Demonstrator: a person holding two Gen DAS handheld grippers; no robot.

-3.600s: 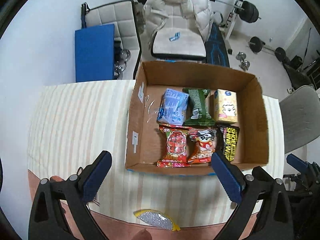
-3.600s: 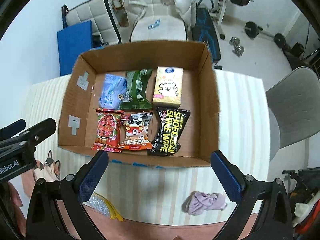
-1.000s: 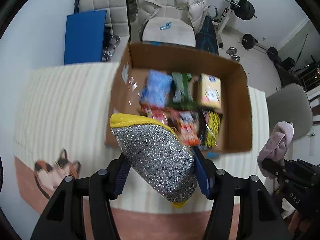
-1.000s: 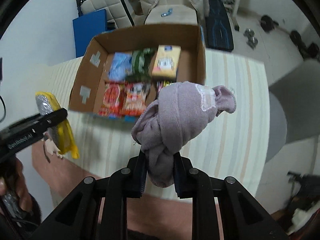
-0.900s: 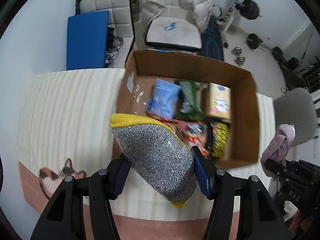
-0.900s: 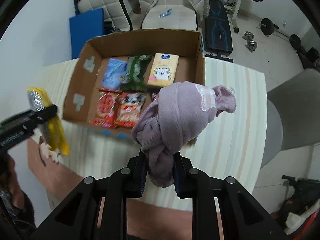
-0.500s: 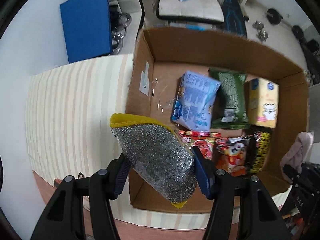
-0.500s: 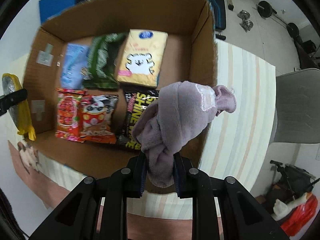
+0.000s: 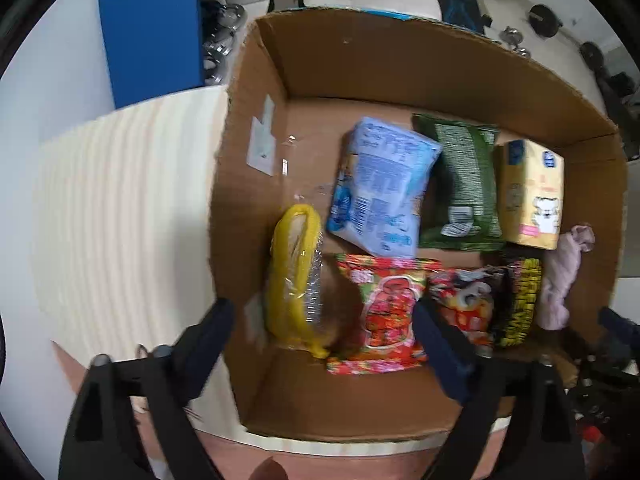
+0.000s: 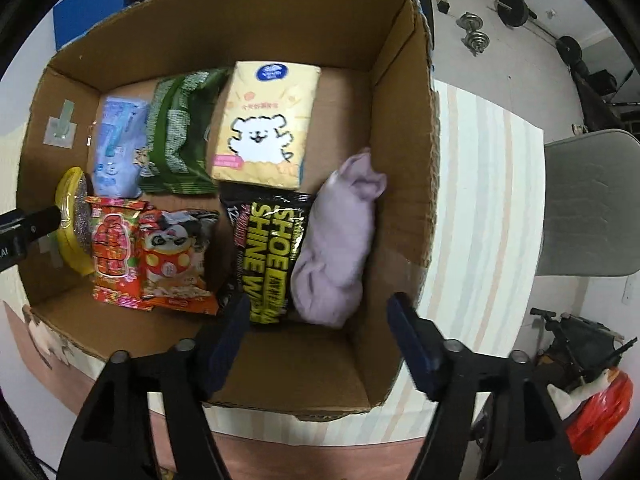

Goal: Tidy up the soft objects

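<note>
A cardboard box point(image 9: 360, 68) point(image 10: 404, 152) holds several snack and tissue packs. The yellow and silver scrub sponge point(image 9: 296, 276) stands on edge in the box's left side, beside the red pack; it also shows in the right wrist view point(image 10: 74, 220). The lilac sock bundle point(image 10: 340, 240) lies in the box's right side, next to the black shoe wipe pack point(image 10: 272, 256); it also shows in the left wrist view point(image 9: 560, 280). My left gripper point(image 9: 320, 336) is open and empty just above the sponge. My right gripper point(image 10: 316, 340) is open and empty above the sock.
The box stands on a striped tablecloth point(image 9: 120, 208) point(image 10: 484, 208). A grey chair point(image 10: 588, 204) is to the right. A blue board point(image 9: 156, 28) and gym weights point(image 10: 476, 36) are behind the table.
Both grippers have opened. The sponge has dropped into the box's left side and the sock into its right side. Both grippers sit lower, closer over the box.
</note>
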